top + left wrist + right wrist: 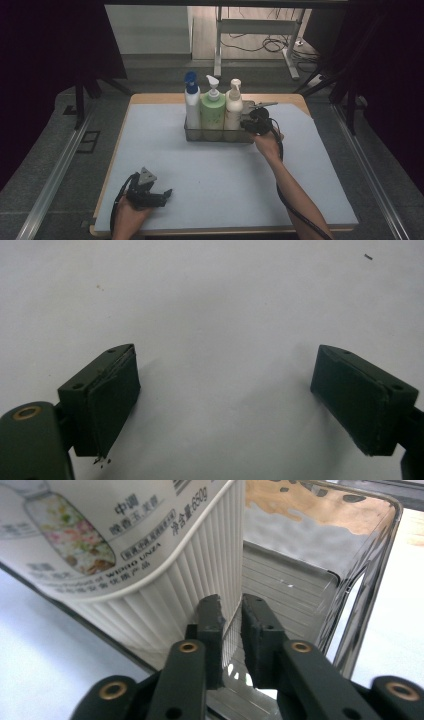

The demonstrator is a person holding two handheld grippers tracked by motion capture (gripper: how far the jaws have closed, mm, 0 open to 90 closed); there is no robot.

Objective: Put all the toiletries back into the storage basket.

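A clear plastic basket (220,136) stands at the back middle of the pale mat (210,175). Upright in it are a white bottle with a blue cap (192,107), a green pump bottle (213,111) and a cream pump bottle (233,109). My right gripper (248,125) is at the basket's right end. In the right gripper view it (231,615) is shut on the basket's thin clear wall (370,570), right beside the cream ribbed bottle (125,545). My left gripper (167,195) rests at the near left of the mat. It (225,390) stands open over bare mat, holding nothing.
The mat covers a wooden table whose edge (150,98) shows at the back. Beyond it stand a white desk frame (255,30) and floor cables (270,45). Dark curtains flank both sides. Metal rails (55,170) run along the floor beside the table.
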